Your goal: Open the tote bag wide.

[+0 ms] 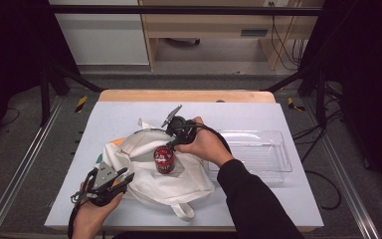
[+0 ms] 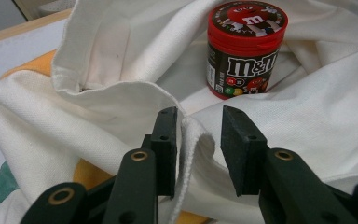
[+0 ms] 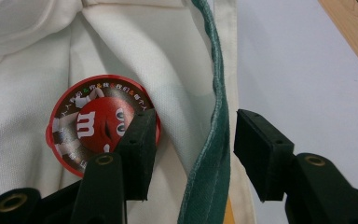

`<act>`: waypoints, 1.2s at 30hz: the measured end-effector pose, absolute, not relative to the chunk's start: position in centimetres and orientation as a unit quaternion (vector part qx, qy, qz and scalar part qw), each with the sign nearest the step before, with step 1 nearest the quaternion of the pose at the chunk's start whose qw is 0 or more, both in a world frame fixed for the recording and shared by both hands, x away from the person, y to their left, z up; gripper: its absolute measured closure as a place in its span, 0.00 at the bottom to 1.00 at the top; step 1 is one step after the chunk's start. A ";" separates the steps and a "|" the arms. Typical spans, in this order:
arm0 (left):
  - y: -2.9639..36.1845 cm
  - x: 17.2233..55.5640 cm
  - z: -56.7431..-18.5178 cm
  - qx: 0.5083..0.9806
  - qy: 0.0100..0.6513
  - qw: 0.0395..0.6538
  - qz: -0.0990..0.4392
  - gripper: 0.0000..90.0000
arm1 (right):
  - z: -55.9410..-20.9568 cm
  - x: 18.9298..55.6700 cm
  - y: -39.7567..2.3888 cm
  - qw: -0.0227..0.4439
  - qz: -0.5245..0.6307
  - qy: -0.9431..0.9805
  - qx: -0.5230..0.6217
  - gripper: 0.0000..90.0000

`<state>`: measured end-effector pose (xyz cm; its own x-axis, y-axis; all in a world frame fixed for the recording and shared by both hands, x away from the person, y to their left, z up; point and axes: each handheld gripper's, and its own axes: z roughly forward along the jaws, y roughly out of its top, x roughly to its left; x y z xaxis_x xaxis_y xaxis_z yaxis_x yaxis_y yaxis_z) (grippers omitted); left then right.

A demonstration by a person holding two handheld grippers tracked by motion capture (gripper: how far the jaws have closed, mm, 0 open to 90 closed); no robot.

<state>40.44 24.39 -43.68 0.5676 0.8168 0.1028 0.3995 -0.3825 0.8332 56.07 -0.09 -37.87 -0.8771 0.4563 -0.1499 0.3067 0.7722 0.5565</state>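
A white cloth tote bag [image 1: 189,181] lies crumpled on the pale table. A red-lidded M&M's can [image 1: 163,159] stands upright on its cloth. My left gripper [image 1: 128,177] sits at the bag's near left corner. In the left gripper view its jaws [image 2: 198,126] stand open around a raised fold of white hem [image 2: 193,140], which touches one pad only; the can [image 2: 244,46] stands beyond. My right gripper [image 1: 171,144] hovers just behind the can. Its jaws [image 3: 193,135] stand open astride the bag's green-trimmed edge [image 3: 216,116], with the can lid [image 3: 93,126] partly behind the left jaw.
A clear plastic tray [image 1: 258,149] rests on the table to the right of the bag. The table's wooden far edge [image 1: 186,95] runs behind it. A bag handle loop [image 1: 184,211] hangs toward the front edge. Bare table [image 3: 298,70] lies beside the green hem.
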 end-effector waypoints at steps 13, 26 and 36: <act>24.5 40.4 -43.6 0.791 0.383 0.401 0.258 0.79 | -38.5 56.8 0.1 0.151 0.252 0.935 0.197 0.88; 24.8 40.0 -43.6 0.798 0.377 0.395 0.254 0.89 | -37.9 57.9 -0.6 0.163 0.268 0.919 0.238 0.96; 25.5 39.1 -43.8 0.797 0.378 0.389 0.267 0.93 | -37.0 60.1 -2.5 0.170 0.281 0.896 0.298 0.97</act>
<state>39.10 25.48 -43.80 0.5721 0.8096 0.1310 0.3946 -0.4117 0.8214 60.11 -2.54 -37.04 -0.7639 0.6305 -0.1373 0.4394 0.6641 0.6049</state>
